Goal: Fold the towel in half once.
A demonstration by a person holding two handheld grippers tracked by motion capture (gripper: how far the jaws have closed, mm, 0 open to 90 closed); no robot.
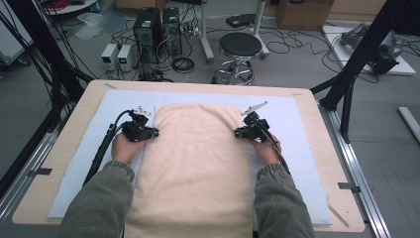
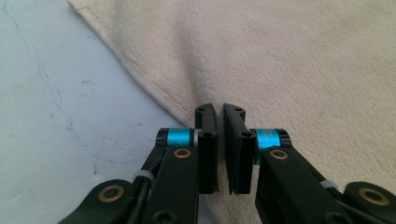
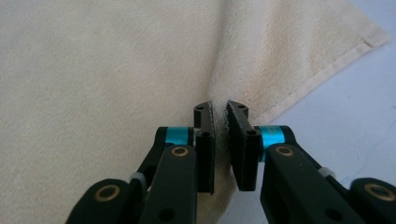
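Note:
A cream towel (image 1: pixel 198 158) lies lengthwise on a pale blue mat (image 1: pixel 302 134), its near end hanging over the table's front edge. My left gripper (image 1: pixel 154 132) is at the towel's left edge near the far corner, and my right gripper (image 1: pixel 238 133) is at the right edge opposite. In the left gripper view the jaws (image 2: pixel 219 114) are pressed on the towel's hem (image 2: pixel 154 88), and a crease runs up from them. In the right gripper view the jaws (image 3: pixel 219 112) pinch a raised fold of towel (image 3: pixel 93 70) beside its stitched corner.
The mat covers most of a wooden table (image 1: pixel 64 144). Beyond the far edge on the floor stand a black stool (image 1: pixel 240 47), computer towers (image 1: pixel 148 27) and loose cables. Black frame posts (image 1: pixel 356 64) rise at both sides.

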